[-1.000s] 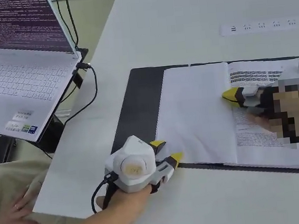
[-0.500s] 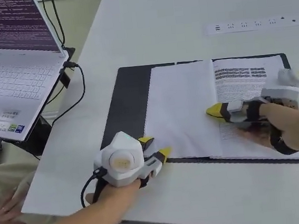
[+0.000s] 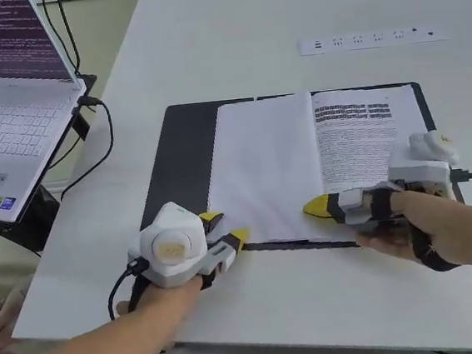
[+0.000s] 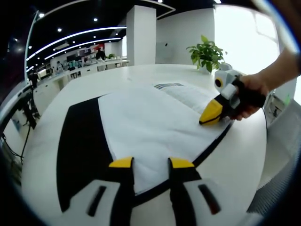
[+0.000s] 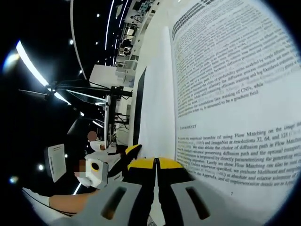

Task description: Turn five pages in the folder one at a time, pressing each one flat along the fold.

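R hand-held gripper [image 3: 318,208], clenched, slid down fold [image 3: 315,148] to near edge of folder [image 3: 176,162], long axis left-right; L hand-held gripper [image 3: 224,228] released.

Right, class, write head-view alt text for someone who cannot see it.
An open black folder lies on a white table, blank white page left, printed page right. The shut yellow-tipped right claw rests near the fold's near end; the open left claw sits at the blank page's near corner.

Head view: from above, looking down on the open folder [image 3: 183,161]. Left gripper view: low, facing across its pages [image 4: 141,122]. Right gripper view: rolled sideways, close on print [image 5: 225,70]. All share the fold [image 3: 316,152].
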Motion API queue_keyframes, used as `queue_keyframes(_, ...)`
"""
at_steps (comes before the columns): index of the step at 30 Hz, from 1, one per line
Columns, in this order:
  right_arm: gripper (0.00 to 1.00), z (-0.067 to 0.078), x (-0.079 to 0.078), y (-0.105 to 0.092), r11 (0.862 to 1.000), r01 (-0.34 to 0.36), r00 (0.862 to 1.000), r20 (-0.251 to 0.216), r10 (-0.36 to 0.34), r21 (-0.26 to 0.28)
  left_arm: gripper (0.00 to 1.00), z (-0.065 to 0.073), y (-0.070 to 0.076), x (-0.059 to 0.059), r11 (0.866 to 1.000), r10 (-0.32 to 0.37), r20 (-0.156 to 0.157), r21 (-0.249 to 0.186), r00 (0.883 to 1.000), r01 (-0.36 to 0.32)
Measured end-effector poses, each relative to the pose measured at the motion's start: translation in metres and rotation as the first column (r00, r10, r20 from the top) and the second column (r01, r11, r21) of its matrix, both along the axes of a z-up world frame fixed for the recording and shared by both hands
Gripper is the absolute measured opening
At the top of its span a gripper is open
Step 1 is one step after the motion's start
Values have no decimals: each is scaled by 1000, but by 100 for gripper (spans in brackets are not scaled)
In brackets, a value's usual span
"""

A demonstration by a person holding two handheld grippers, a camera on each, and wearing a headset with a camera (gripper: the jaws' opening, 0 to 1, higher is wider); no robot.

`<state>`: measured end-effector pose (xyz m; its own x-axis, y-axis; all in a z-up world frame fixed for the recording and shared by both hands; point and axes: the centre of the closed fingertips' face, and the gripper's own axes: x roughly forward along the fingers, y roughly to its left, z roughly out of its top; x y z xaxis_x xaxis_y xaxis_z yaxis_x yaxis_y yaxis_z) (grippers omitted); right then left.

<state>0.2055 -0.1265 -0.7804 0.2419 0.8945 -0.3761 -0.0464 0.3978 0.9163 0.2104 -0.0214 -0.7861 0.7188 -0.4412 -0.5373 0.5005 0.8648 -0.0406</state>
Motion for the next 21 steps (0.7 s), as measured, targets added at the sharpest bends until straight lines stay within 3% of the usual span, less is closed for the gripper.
queue_keyframes(18,0,3,-51,4,998,-21,999,-40,23,63,27,-1,0,0,1000,17,2,-3,1000,-17)
queue_keyframes(21,0,10,-57,6,996,-12,999,-43,15,83,27,-1,0,1,1000,21,2,-3,1000,-21)
